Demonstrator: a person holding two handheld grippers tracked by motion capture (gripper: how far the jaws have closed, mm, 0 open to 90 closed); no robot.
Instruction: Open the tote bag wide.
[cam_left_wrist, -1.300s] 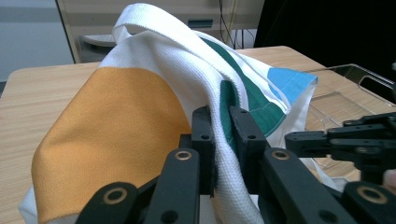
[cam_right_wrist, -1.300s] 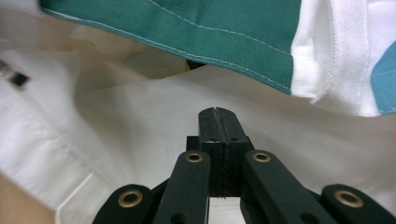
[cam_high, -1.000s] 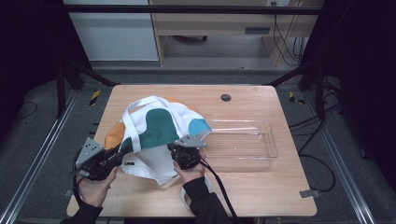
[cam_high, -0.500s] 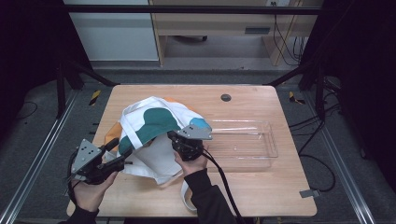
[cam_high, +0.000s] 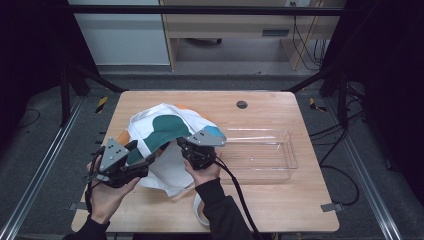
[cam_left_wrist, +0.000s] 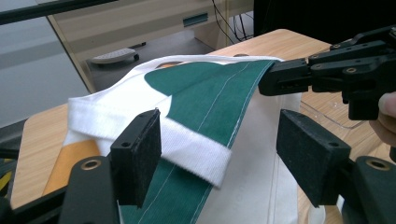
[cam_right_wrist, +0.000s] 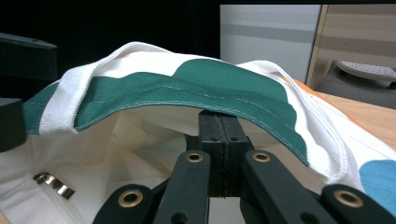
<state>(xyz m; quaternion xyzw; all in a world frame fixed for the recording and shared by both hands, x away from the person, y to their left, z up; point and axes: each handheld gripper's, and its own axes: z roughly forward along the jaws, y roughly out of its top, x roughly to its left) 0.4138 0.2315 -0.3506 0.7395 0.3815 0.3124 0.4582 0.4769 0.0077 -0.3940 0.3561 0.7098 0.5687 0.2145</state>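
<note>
A white tote bag (cam_high: 165, 130) with green, orange and blue patches lies on the wooden table (cam_high: 280, 200). My right gripper (cam_high: 182, 146) is shut on the bag's green rim (cam_right_wrist: 187, 88) and holds it lifted, so the mouth gapes. My left gripper (cam_high: 145, 162) stands at the bag's near-left edge. Its jaws have just been opening and now stand wide (cam_left_wrist: 219, 154). The white strap (cam_left_wrist: 187, 144) and green rim hang between them, unpressed. The right gripper (cam_left_wrist: 275, 77) shows beyond, pinching the same rim.
A clear plastic tray (cam_high: 260, 155) sits just right of the bag, close to my right hand. A small dark round hole (cam_high: 242, 104) marks the table's far side. A small metal piece (cam_right_wrist: 53, 184) lies inside the bag.
The left gripper's jaws, earlier closed on the bag's edge, have spread apart. The right gripper has risen a little with the rim, opening the bag's mouth wider.
</note>
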